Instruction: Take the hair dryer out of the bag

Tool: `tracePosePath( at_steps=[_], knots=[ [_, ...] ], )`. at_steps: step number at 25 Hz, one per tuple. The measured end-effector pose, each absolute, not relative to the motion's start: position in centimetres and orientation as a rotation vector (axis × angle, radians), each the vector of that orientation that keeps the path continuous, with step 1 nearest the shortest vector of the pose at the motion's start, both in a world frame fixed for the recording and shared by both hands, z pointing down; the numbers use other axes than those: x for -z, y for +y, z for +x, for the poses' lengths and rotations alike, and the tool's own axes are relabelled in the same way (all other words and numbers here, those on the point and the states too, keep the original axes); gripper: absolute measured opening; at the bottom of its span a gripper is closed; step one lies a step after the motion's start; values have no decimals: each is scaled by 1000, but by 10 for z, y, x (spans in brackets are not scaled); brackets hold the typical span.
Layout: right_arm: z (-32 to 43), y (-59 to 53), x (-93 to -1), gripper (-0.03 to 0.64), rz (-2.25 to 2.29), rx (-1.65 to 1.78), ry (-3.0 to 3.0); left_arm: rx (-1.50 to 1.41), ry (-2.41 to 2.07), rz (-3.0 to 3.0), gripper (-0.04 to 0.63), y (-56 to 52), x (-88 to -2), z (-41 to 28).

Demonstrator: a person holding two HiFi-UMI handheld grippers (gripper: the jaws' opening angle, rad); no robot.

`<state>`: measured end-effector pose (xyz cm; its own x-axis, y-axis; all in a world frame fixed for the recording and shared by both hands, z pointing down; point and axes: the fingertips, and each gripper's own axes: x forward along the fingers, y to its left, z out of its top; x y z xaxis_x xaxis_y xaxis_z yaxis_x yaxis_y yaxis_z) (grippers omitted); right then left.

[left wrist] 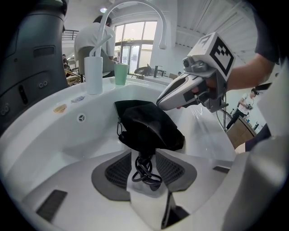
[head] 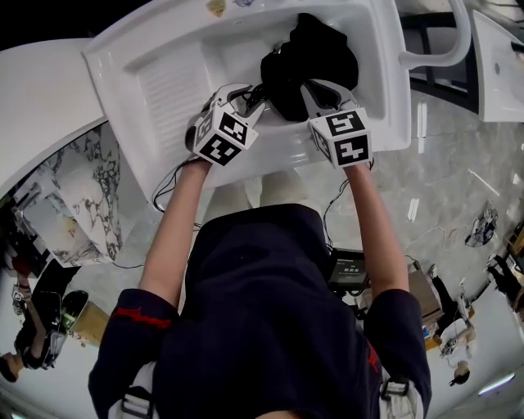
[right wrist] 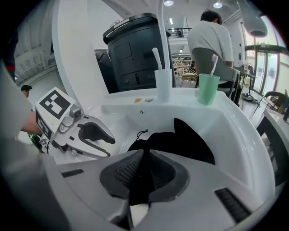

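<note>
Sink (head: 164, 74): white, deep basin, ribbed slope on one side, curved tap (left wrist: 135, 9) over the far rim.

Bag (left wrist: 151, 128): black soft cloth, lying crumpled on the basin floor.

Hair dryer: its body cannot be made out. Only a black cord (left wrist: 145, 170) shows, coiled and trailing out of the near side of the bag.

Left hand-held gripper (left wrist: 145, 158): angled down into the basin, jaws spread, with the coil of cord lying in the gap between the pads.

Right hand-held gripper (right wrist: 143, 158): angled down into the basin, just beside the left one. Its jaws are pressed together on a fold of the bag's black cloth, which fills the space between the pads.

White cup (right wrist: 163, 83) and green cup (right wrist: 207, 89): upright on the far rim, near each other, a toothbrush standing in each.

Person in a white shirt (right wrist: 210, 38): beyond the sink, back turned.
</note>
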<state>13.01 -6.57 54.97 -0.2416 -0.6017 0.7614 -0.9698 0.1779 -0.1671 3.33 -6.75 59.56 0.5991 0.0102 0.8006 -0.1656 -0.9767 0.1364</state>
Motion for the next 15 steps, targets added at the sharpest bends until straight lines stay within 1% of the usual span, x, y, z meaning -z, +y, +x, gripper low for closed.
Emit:
tracePosePath(
  at_steps=[6,8,15],
  knots=[
    [121,-75,-568,46,1386,-890,-1910,-1313,-141,2627,156,-66,-594,30],
    [116,-79,-575,101,1356,-895,-1906,-1318,-144,2625,156,-67,-595,29],
    [101,-84,-601,169,1259,-895,-1865,-1316,-169,2610,156,-67,-596,25]
  ],
)
